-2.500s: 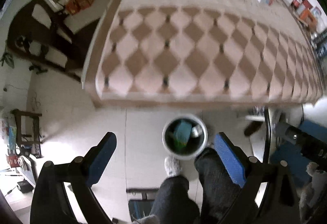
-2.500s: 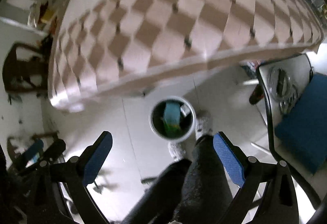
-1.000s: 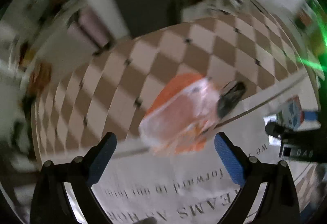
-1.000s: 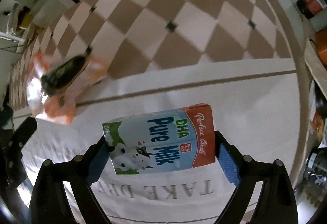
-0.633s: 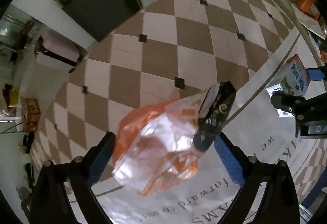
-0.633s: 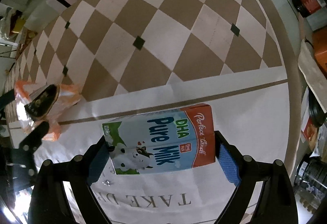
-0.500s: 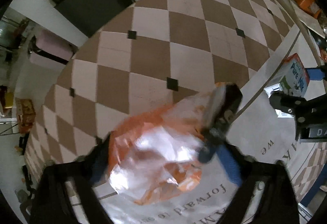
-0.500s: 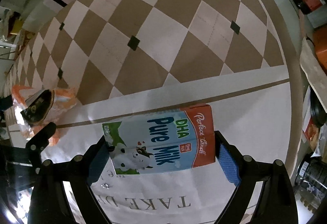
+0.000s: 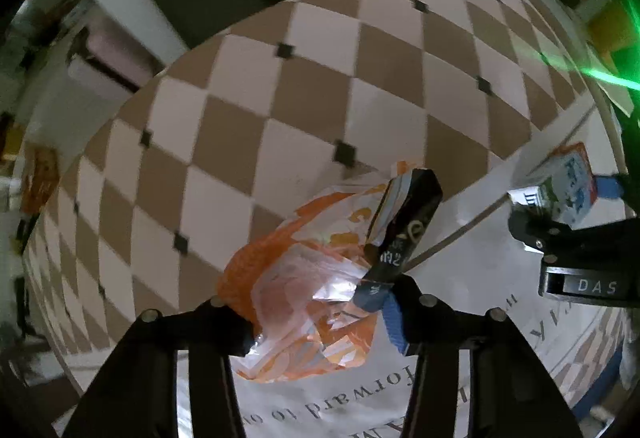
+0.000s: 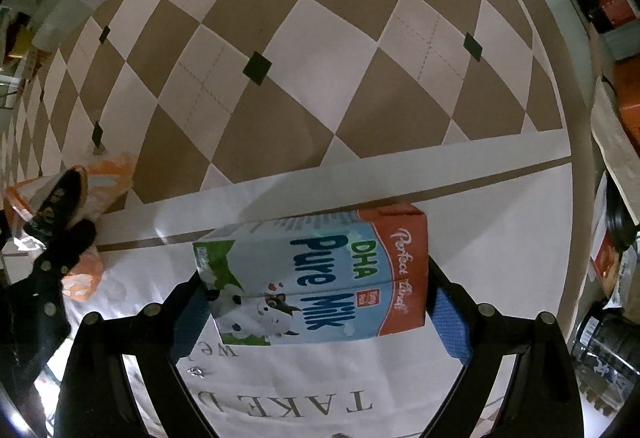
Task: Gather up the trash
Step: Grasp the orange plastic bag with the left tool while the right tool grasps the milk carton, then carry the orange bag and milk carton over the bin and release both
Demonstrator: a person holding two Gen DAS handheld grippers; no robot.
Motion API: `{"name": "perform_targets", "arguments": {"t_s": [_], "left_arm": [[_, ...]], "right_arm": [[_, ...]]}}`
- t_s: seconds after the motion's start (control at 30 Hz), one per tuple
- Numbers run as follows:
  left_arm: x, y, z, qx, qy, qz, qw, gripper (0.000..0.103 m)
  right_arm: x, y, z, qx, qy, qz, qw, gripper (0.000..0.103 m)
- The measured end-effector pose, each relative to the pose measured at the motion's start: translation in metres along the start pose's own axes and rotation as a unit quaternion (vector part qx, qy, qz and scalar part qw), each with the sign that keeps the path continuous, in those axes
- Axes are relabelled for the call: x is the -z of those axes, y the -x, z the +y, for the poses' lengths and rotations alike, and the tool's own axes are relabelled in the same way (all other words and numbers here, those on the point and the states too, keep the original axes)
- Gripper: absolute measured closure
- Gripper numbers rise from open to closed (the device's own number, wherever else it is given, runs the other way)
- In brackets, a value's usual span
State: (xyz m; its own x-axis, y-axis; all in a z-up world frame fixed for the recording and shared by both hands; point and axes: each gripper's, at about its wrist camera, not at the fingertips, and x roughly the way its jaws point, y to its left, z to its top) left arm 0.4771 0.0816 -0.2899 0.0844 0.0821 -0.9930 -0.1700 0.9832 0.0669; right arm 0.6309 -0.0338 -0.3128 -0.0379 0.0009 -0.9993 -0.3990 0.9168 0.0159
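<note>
Now both tongs are clamped: left tongs (image 9: 320,322) on the orange snack wrapper (image 9: 304,302), right tongs (image 10: 316,302) on the milk carton (image 10: 316,274); lift both straight off the table (image 10: 500,278), gripping firmly.

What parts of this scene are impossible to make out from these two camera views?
- Left wrist view: the left gripper covers the lower part of the crinkly orange and clear plastic bag.
- Same view: small print on the dark slim snack packet is too small and blurred.
- Right wrist view: the far side of the blue, white and red milk carton faces away; the right gripper covers its ends.
</note>
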Motion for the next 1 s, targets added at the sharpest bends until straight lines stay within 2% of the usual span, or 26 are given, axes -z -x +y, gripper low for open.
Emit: {"name": "perform_targets", "arguments": {"t_s": [0.17,0.3,0.47,0.57,0.63,0.77,0.87,1.0], "left_arm": [[0.023,0.012,0.010,-0.031,0.061,-0.018,0.9975,0.059],[0.049,0.032,0.024,-0.033,0.121,-0.042,0.9912,0.059],[0.088,0.065,0.053,-0.037,0.171,-0.071,0.9820,0.059],[0.125,0.091,0.064,-0.044,0.195,-0.093,0.9754,0.059],[0.139,0.098,0.078,-0.045,0.206,-0.105,0.9719,0.059],[0.191,0.129,0.086,-0.055,0.217,-0.137,0.9650,0.059],[0.247,0.154,0.086,-0.050,0.223,-0.159,0.9604,0.059],[0.316,0.169,0.083,-0.043,0.220,-0.175,0.9587,0.059]], "right_arm": [[0.017,-0.006,0.012,0.009,-0.003,-0.015,1.000,0.010],[0.033,-0.009,0.012,0.018,-0.026,-0.038,0.999,0.010],[0.060,0.010,0.017,0.015,-0.061,-0.086,0.994,0.010],[0.078,0.026,0.015,0.003,-0.080,-0.122,0.989,0.010],[0.098,0.036,0.019,-0.001,-0.086,-0.140,0.986,0.010],[0.143,0.065,0.029,-0.013,-0.097,-0.161,0.982,0.010],[0.191,0.080,0.041,-0.024,-0.096,-0.177,0.979,0.010],[0.271,0.105,0.049,-0.051,-0.096,-0.202,0.973,0.010]]}}
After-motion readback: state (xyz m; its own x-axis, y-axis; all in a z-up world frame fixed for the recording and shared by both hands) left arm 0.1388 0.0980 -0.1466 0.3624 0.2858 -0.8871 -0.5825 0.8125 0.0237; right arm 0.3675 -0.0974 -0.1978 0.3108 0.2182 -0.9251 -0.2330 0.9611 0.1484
